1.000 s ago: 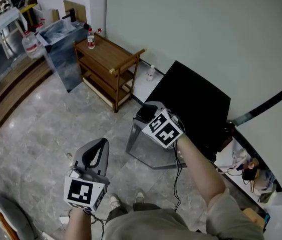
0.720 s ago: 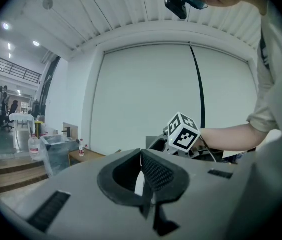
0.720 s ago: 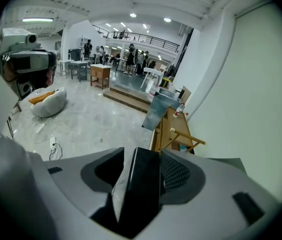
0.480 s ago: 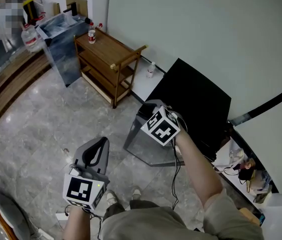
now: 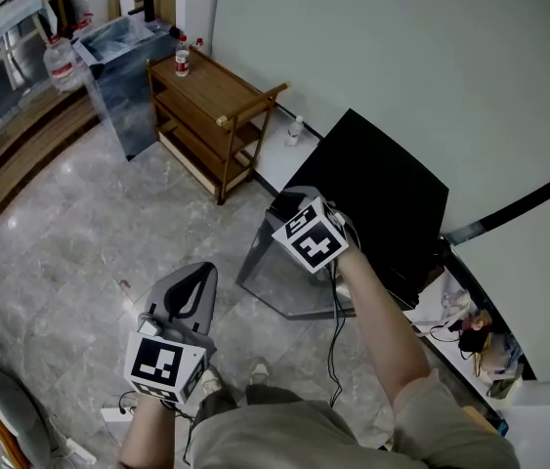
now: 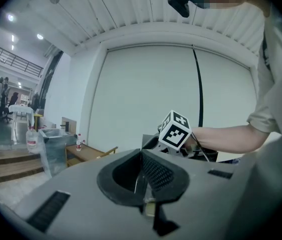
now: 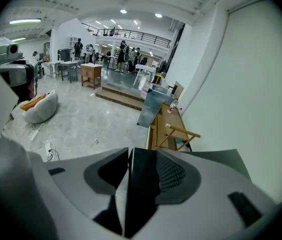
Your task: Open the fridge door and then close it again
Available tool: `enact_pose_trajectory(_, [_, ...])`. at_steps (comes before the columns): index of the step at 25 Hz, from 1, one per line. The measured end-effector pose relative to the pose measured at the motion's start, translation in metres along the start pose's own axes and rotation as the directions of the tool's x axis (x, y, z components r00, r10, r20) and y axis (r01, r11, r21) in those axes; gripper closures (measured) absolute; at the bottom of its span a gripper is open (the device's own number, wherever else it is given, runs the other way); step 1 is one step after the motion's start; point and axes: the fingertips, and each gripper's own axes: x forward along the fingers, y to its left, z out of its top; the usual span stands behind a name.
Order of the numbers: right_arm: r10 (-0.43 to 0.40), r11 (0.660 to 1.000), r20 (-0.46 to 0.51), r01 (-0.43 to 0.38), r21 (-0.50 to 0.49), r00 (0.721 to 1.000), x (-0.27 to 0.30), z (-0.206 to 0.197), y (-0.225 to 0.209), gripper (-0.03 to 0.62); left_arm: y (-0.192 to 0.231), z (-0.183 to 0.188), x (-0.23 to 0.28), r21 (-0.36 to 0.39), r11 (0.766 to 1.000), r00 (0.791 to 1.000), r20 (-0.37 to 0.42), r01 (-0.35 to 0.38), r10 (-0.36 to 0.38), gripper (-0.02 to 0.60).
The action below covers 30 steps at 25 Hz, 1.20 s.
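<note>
- Black on its top, the low fridge (image 5: pixel 382 198) stands against the pale wall (image 5: pixel 401 57) in the head view. Its grey fridge door (image 5: pixel 279 281) is swung out ajar towards the person.
- Only the head view shows that gap. It also shows the right gripper (image 5: pixel 289 208) at the door's upper edge, and the left gripper (image 5: pixel 189 286) hanging well apart from the fridge over the stone floor.
- The right gripper view shows the grip. The right gripper (image 7: pixel 141 159) has just been closing its jaws, and the dark edge of the fridge door (image 7: pixel 142 184) is clamped between the pads.
- The left gripper view shows the left gripper (image 6: pixel 142 156) with its jaws together and nothing between them. Beyond it are the other gripper's marker cube (image 6: pixel 175 130) and a bare forearm.
- A wooden trolley (image 5: pixel 211 101) stands near the fridge with a bottle (image 5: pixel 183 59) on top. The bottle's red label is too small to read.
- The marker cube (image 5: pixel 312 237) bears black-and-white square patterns, not letters.
</note>
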Motion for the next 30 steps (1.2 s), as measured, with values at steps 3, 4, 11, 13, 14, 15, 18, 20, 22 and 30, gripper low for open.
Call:
enact_pose_trajectory(3, [-0.013,1.0,0.003,0.013,-0.002,1.0,0.0,-0.001,0.0,0.433,-0.003,-0.002,-0.004,-0.003,1.0,1.0,0.001,0.002,-0.002,0.574])
enact_pose_trajectory(4, [-0.015,1.0,0.002,0.015,-0.003,1.0,0.0,-0.001,0.001,0.433,-0.003,-0.003,-0.006,-0.001,1.0,1.0,0.0,0.0,0.0,0.574])
enact_pose_trajectory(11, [0.113,0.986,0.054,-0.105,-0.128,0.992,-0.023,0.01,0.078,0.425,0.005,-0.01,-0.024,-0.011,0.999,0.999,-0.023,-0.034,0.034,0.574])
enact_pose_trajectory(13, [0.131,0.977,0.068,-0.117,-0.179,0.989,-0.031,0.01,0.1,0.417,0.006,-0.006,-0.029,0.002,0.999,0.999,-0.012,-0.04,0.04,0.574])
enact_pose_trajectory(14, [0.13,0.973,0.075,-0.113,-0.203,0.989,-0.035,0.01,0.108,0.414,0.006,-0.003,-0.031,0.01,0.999,0.999,-0.002,-0.042,0.042,0.574])
enact_pose_trajectory(15, [0.127,0.968,0.082,-0.106,-0.226,0.989,-0.038,0.01,0.114,0.411,0.006,-0.002,-0.035,0.015,0.999,0.999,0.004,-0.045,0.045,0.574])
enact_pose_trajectory(18, [0.119,0.956,0.097,-0.088,-0.281,0.988,-0.044,0.007,0.129,0.405,0.004,-0.007,-0.05,0.011,0.998,0.999,-0.001,-0.055,0.055,0.574])
enact_pose_trajectory(20, [0.124,0.949,0.102,-0.088,-0.301,0.987,-0.047,0.006,0.135,0.404,0.0,-0.012,-0.06,0.003,0.999,0.999,-0.006,-0.054,0.054,0.574])
enact_pose_trajectory(22, [0.135,0.946,0.101,-0.098,-0.309,0.986,-0.05,0.004,0.141,0.404,-0.004,-0.017,-0.069,0.0,0.999,0.999,-0.014,-0.052,0.052,0.574])
enact_pose_trajectory(30, [0.232,0.925,0.066,-0.199,-0.324,0.971,-0.072,-0.004,0.185,0.385,-0.018,-0.029,-0.108,0.0,0.999,0.999,-0.031,-0.032,0.032,0.574])
